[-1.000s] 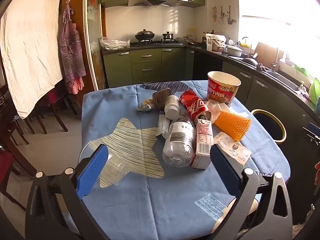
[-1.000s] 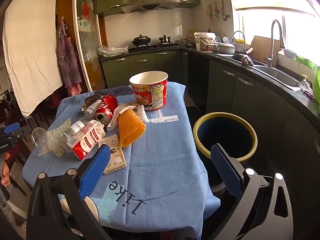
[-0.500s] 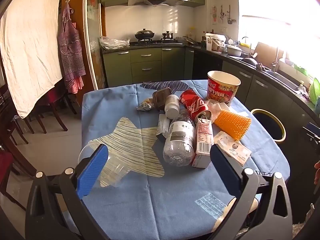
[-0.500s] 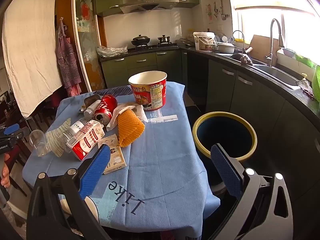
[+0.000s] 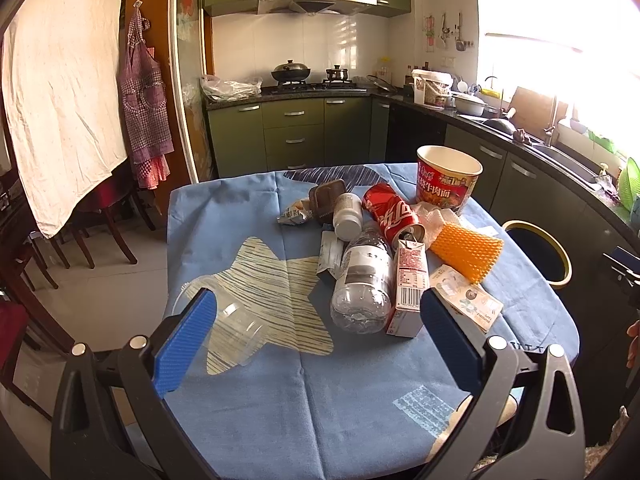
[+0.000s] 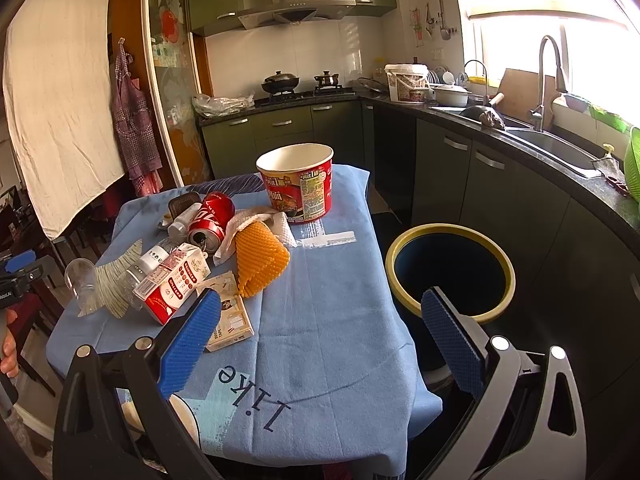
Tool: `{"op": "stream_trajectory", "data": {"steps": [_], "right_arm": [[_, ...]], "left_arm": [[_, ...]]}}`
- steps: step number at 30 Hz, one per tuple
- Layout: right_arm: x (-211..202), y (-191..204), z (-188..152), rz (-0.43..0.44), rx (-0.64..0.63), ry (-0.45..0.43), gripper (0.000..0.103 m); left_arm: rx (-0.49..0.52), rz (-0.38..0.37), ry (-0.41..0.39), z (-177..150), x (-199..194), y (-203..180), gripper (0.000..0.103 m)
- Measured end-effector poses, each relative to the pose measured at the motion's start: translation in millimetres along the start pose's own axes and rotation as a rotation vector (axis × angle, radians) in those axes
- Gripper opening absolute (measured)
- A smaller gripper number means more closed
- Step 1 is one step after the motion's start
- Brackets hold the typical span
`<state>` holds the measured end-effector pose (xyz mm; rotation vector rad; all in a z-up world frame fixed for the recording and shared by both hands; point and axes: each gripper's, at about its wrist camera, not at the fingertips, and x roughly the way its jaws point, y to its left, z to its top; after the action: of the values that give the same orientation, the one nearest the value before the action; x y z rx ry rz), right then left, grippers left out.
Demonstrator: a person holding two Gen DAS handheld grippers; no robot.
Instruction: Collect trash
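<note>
Beside the yellow-rimmed bin (image 6: pixel 450 270), litter is heaped on the blue tablecloth (image 6: pixel 332 312): cola can (image 6: pixel 210 218), milk carton (image 6: pixel 172 282), noodle cup (image 6: pixel 298 188). Both the left gripper (image 5: pixel 320 338) and right gripper (image 6: pixel 322 338) hover empty, jaws apart; nothing is collected yet, so a first grasp probably comes next.

My blue-clothed table (image 5: pixel 248 408) carries a clear plastic cup (image 5: pixel 230 326), clear plastic bottle (image 5: pixel 362 280), red soda can (image 5: pixel 390 210) and red noodle tub (image 5: pixel 448 178).

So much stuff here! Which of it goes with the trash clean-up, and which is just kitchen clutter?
Part of the job: cola can, plastic bottle, milk carton, noodle cup, orange foam sleeve, clear cup, and the bin.

Just lying about: apron, wok, white bucket, faucet.
</note>
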<state>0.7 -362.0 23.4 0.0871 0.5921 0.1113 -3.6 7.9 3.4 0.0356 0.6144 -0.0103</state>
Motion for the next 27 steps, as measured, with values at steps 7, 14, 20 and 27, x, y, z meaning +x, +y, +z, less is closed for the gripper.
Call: {"op": "stream_trajectory", "data": {"steps": [7,14,20,27], "right_arm": [[-2.5,-0.8,0.5,-0.003,0.0,0.0,0.099],[-3.2,-1.8,0.8,-0.003,0.001,0.003,0.099],[-4.9,-3.0,0.3,-0.001,0.003,0.003,0.099],[-3.0,-2.8,-0.3,-0.004,0.004,0.006,0.099]], "left_arm": [[0.008,-0.003,-0.002,1.1,-3.7,-2.3,0.097],[0.01,-0.002,-0.009,2.1,-6.7,-3.1,0.097],[0.01,-0.002,-0.009,2.4,-7.1,-3.3,0.097],[0.01,-0.001,-0.008,2.3,-7.8,-3.7,0.097]]}}
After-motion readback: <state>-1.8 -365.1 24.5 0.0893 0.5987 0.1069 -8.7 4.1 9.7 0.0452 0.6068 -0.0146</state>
